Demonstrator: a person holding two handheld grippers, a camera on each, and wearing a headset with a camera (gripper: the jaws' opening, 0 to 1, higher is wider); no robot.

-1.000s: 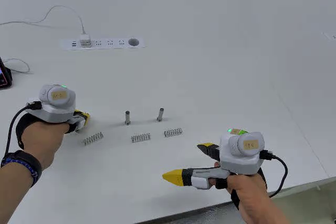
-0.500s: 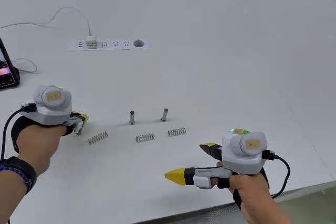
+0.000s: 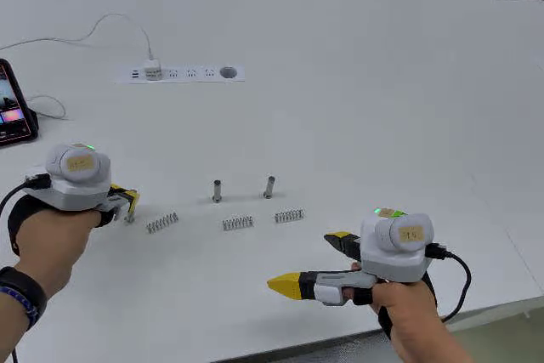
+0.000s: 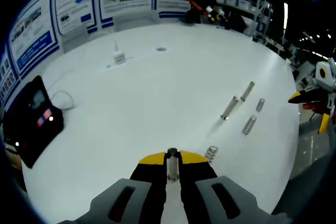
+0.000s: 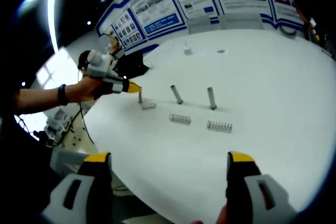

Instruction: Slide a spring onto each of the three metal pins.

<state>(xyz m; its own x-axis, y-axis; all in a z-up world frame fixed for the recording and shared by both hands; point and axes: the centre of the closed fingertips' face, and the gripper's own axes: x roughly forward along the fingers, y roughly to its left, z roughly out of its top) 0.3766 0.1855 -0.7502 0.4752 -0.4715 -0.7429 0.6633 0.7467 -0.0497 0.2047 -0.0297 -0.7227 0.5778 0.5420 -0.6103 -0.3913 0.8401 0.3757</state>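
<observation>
Steel pins [image 3: 217,190], two of them, stand upright on the white counter [image 3: 357,125] behind a row of three springs [image 3: 238,223], probably so each spring lies ready by its pin. Your left tongs [image 4: 171,158] are clenched on the third pin [image 4: 171,169], just beside the leftmost spring [image 3: 162,223]. Your right tongs [image 3: 308,261] gape wide, holding nothing, well apart from the springs.

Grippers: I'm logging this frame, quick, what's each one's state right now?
Left gripper: shut on a metal pin.
Right gripper: open, jaws wide apart, holding nothing.
</observation>
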